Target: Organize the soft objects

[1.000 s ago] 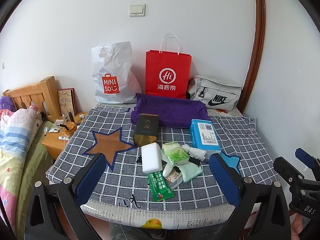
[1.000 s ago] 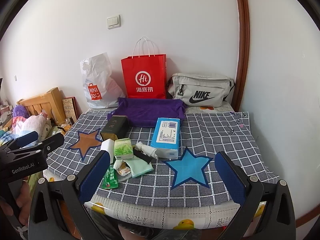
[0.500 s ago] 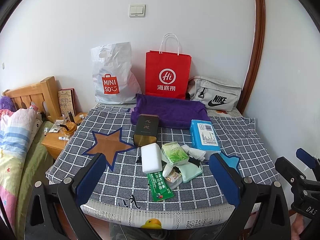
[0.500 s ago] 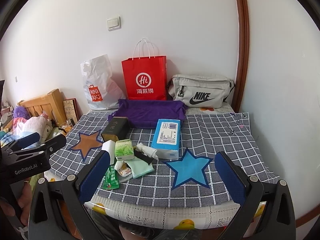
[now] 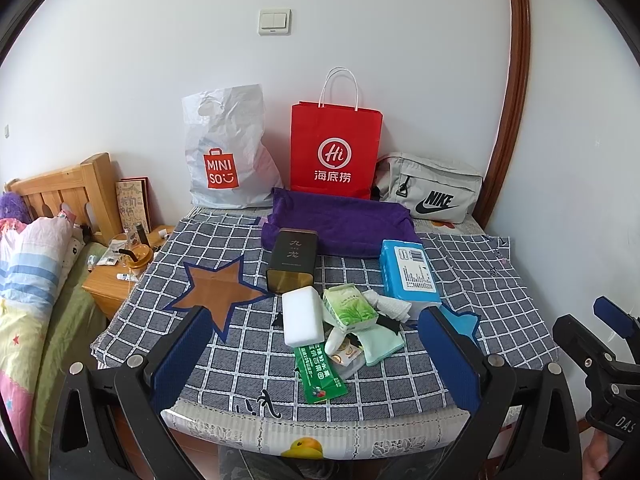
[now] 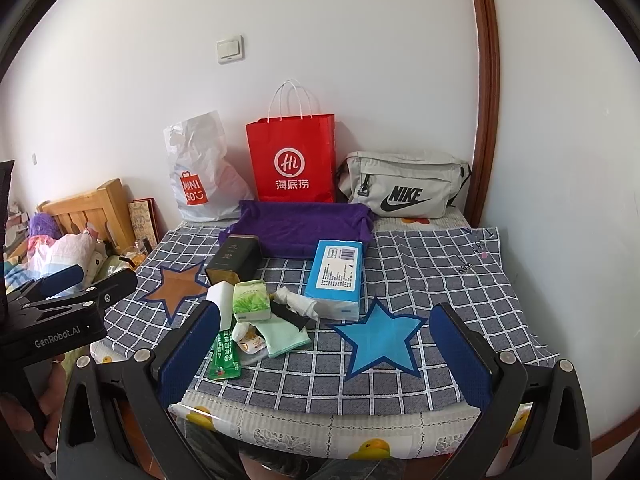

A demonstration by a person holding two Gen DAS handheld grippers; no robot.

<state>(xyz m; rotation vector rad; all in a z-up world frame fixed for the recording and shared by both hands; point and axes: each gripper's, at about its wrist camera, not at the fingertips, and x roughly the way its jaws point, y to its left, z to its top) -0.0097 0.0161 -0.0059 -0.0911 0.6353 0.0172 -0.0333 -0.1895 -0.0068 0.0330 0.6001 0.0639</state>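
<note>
Left gripper: blue padded fingers spread wide, empty, hovering at the table's near edge.
Right gripper: likewise spread, holding nothing.
Change: almost none over the last second; only slight drift, so sorting has not begun.
Soft objects: just ahead of the fingers, a jumbled pile: white sponge block, mint cloth, crumpled white rag.
Beyond: blue tissue pack, purple fabric tray.
</note>
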